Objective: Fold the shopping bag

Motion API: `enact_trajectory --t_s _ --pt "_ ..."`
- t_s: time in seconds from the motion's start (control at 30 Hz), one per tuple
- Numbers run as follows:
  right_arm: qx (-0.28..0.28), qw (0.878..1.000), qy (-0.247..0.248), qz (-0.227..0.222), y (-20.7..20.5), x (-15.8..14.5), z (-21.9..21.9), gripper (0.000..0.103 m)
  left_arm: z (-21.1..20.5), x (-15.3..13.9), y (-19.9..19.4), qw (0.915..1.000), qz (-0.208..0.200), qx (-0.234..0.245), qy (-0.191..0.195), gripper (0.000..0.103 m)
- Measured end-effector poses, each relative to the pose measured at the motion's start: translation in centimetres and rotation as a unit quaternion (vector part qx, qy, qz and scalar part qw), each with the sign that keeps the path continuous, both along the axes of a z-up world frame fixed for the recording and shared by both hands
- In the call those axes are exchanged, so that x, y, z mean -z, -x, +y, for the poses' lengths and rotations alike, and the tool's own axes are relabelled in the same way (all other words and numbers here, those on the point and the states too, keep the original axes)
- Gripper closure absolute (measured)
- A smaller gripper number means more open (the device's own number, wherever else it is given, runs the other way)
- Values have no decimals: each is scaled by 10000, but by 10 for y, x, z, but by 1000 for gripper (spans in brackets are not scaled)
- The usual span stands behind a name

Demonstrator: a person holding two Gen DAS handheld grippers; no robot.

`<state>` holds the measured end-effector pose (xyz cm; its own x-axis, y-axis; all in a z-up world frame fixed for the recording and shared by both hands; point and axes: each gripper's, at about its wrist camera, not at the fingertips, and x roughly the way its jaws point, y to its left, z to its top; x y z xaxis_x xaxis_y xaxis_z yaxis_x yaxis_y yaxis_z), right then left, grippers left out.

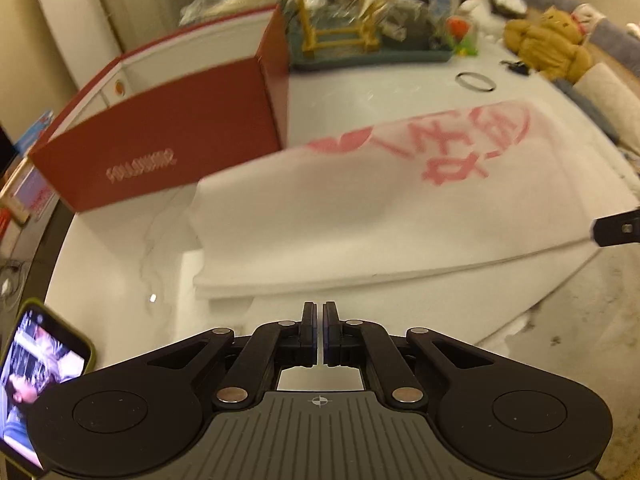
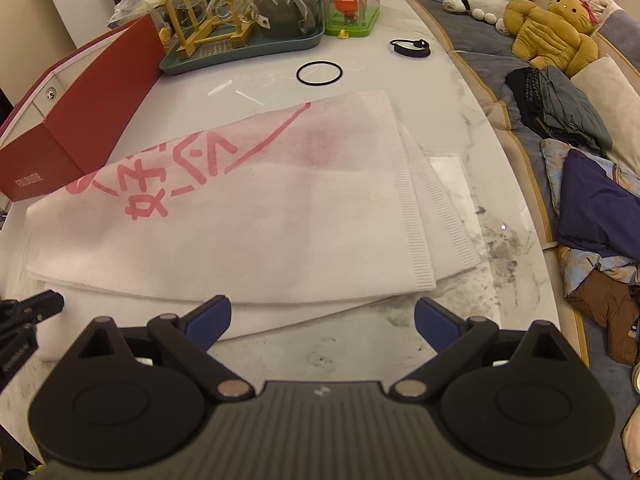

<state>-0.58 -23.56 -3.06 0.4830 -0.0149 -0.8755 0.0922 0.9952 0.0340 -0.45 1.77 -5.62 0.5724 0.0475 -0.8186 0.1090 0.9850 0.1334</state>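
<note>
A white shopping bag (image 1: 360, 216) with pink lettering lies folded flat in layers on the marble table (image 1: 120, 264). My left gripper (image 1: 319, 312) is shut just short of the bag's near edge, and nothing shows between its black fingers. In the right wrist view the same bag (image 2: 248, 216) spreads across the middle, its ribbed edges fanned out at the right. My right gripper (image 2: 322, 316) stands open over the bag's near edge, its blue pads (image 2: 212, 316) wide apart and empty. The left gripper's tip (image 2: 44, 304) pokes in at the left edge there.
A red box (image 1: 168, 140) stands at the bag's far left. Behind it is a teal tray (image 2: 240, 48) with glassware, plus a black ring (image 2: 319, 74) and a black band (image 2: 410, 46). A phone (image 1: 36, 376) lies near left. A sofa with clothes (image 2: 580, 184) flanks the table's right edge.
</note>
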Motion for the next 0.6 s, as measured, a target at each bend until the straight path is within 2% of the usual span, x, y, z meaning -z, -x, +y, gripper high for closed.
enact_trajectory --t_s 0.13,0.2,0.23,0.3,0.37,0.43,0.5,0.57,0.6 --pt "-36 10000 13 -19 -1 -1 1 2 12 1 -7 9994 -80 -262 204 102" --pt "-24 10000 2 -17 -1 -1 1 2 13 2 -6 9993 -183 -279 148 101" --pt "-14 10000 -3 -16 -1 -1 0 2 11 2 -4 9994 -256 -223 33 97" --pt "6 10000 -10 -18 -1 -1 -1 2 6 -4 5 9984 -564 -100 -4 91" --pt "30 10000 -5 -26 -1 0 -1 2 7 -17 14 9950 -944 -9 336 88" --pt "46 10000 -7 -21 -1 0 -1 2 8 -33 24 9863 -1552 97 555 87" --pt "46 10000 -10 0 -1 1 -1 2 6 -47 33 9751 -2172 125 440 83" --pt "23 10000 -1 25 -2 2 0 2 5 -65 45 9539 -2980 89 339 82" --pt "10 10000 4 28 -1 3 1 2 1 -75 53 9384 -3453 48 116 80"
